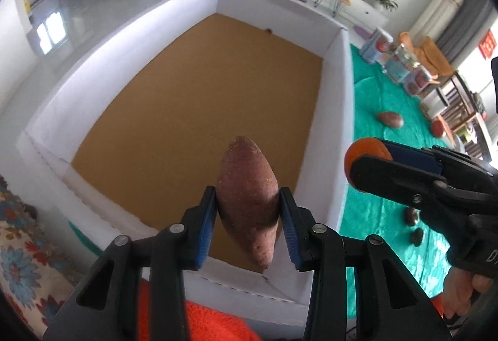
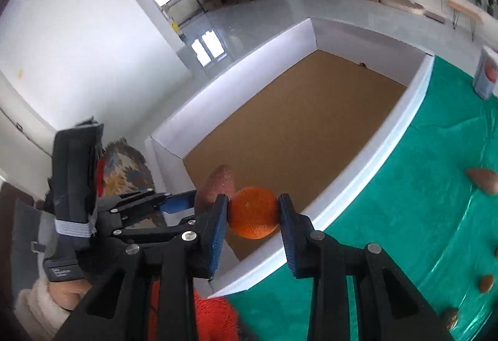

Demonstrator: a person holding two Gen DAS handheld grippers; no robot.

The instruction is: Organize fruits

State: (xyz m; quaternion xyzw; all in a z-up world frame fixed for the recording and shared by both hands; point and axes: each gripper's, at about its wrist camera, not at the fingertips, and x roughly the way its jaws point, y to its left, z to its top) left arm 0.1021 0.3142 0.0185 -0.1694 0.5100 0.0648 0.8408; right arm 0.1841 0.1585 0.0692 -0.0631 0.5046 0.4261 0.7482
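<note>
While both loads hang above it, box (image 1: 337, 110) floor lies bare.

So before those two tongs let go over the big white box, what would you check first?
1. Left tongs clamped on the sweet potato: ok.
2. Right tongs clamped on the orange: ok.
3. Sweet potato over the box's brown floor: ok.
4. Orange inside the white box wall: ok in the right wrist view, though near the rim.
5. Landing spot free: ok, only a small dark speck at the far wall.
6. Drop height gentle enough: cannot tell.
</note>
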